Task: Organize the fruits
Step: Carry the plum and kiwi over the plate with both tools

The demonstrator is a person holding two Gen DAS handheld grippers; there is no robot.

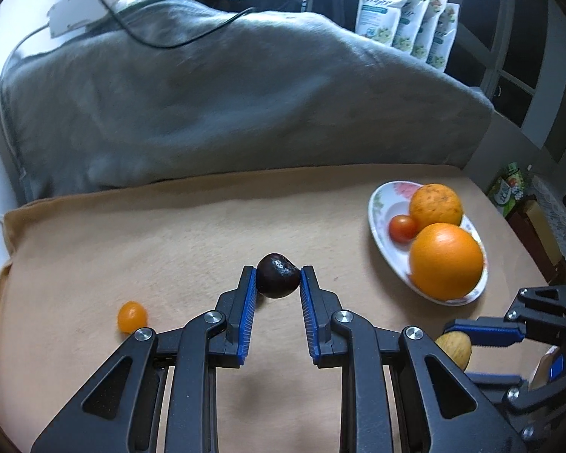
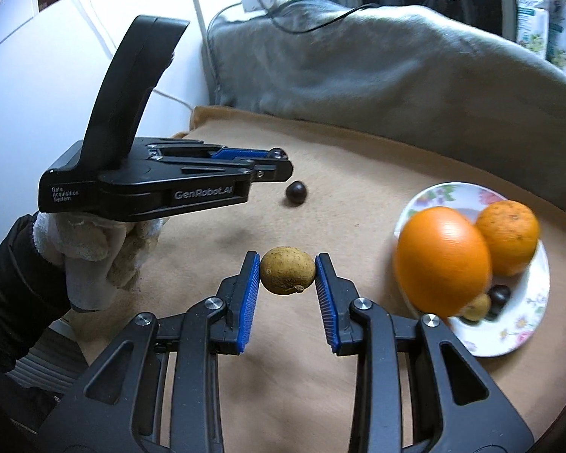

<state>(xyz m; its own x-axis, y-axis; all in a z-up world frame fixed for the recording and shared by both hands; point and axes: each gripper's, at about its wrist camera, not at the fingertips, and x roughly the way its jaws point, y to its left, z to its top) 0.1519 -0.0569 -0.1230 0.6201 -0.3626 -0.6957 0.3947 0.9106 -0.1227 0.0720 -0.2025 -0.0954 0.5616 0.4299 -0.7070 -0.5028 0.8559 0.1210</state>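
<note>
Left gripper: its blue pads flank a dark cherry; from the right wrist view the cherry lies on the beige mat just beyond and below the fingertips, jaws apart, nothing clamped. Right gripper: pads pressed on a tan longan, held above the mat. Small orange tomato lies left of the left gripper. Floral plate, at right, holds two oranges and small fruits.
</note>
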